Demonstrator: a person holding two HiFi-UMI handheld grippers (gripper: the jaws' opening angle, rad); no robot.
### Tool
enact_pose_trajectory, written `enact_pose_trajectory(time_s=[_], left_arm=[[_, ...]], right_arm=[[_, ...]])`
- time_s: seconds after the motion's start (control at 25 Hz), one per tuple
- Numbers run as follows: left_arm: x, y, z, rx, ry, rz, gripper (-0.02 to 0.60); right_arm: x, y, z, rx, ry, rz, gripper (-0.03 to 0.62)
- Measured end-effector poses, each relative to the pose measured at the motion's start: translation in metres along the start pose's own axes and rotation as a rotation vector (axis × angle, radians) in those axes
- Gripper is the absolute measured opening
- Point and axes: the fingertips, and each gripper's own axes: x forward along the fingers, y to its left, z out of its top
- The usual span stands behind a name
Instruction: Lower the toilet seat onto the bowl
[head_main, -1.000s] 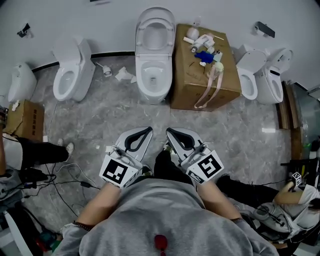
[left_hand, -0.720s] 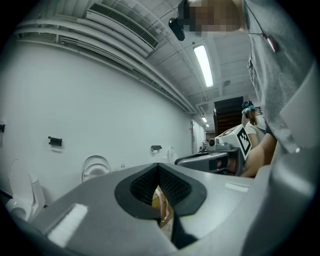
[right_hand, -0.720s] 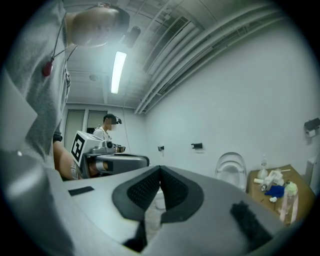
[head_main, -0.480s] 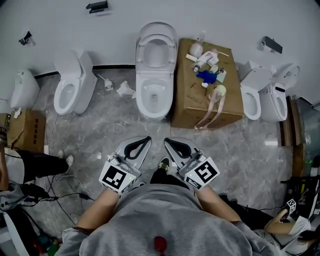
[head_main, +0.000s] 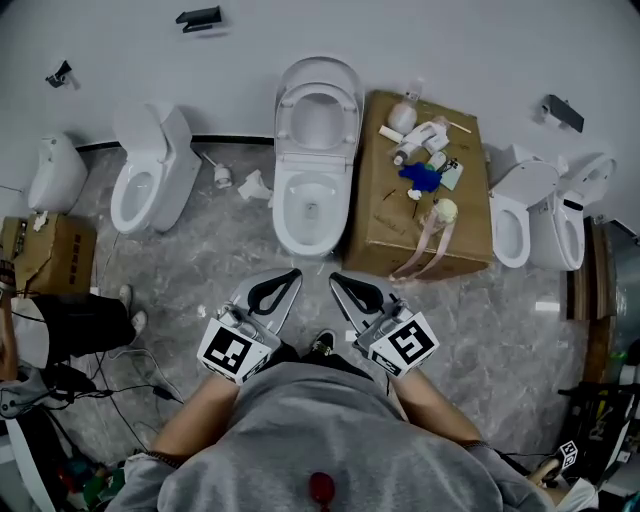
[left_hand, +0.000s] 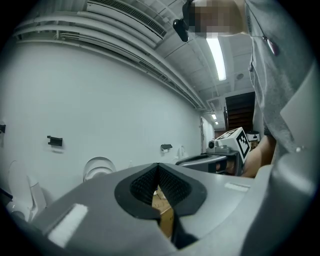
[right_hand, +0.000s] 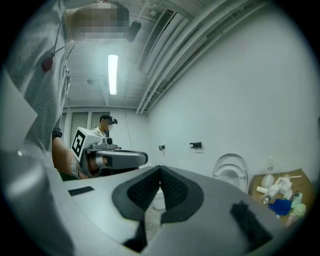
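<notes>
Toilet seat: it is seen raised, standing upright against the white wall behind its bowl; it is not yet lowered.
Bowl: a white bowl is seen open and uncovered at the middle of the head view, on the grey marbled floor, straight ahead of both grippers and well apart from them.
Left gripper: it is held level in front of the person's body, pointed towards the bowl. In the left gripper view its black ribbed pads are pressed together at the tips, and nothing is pinched between them.
Right gripper: it is held level just beside the left one, also pointed at the bowl. In the right gripper view its pads are closed on each other, and nothing is held.
Contact: neither the seat nor the bowl is touched by either gripper.
Cardboard box: it is set just beside the bowl, on its right; white bottles, a blue item and a pale pink strap are laid on top.
Other toilets: one toilet is seen to the left of the bowl and another beyond the box at the right.
Bystander: a dark trouser leg is seen at the left edge, near loose cables on the floor.
</notes>
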Motion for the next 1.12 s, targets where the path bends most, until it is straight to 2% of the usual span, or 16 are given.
enact_pose_trajectory(time_s=[0.24, 0.44, 1.12], left_arm=[[0.031, 0.025, 0.003, 0.004, 0.001, 0.005, 0.003], [0.058, 0.062, -0.004, -0.018, -0.004, -0.007, 0.003], [0.147, 0.244, 0.005, -0.032, -0.027, -0.118, 0.003]], right_arm=[[0.014, -0.037, 0.004, 0.005, 0.001, -0.015, 0.006], [0.041, -0.070, -0.001, -0.006, 0.028, -0.034, 0.005], [0.189, -0.191, 0.013, -0.031, 0.102, -0.161, 0.005]])
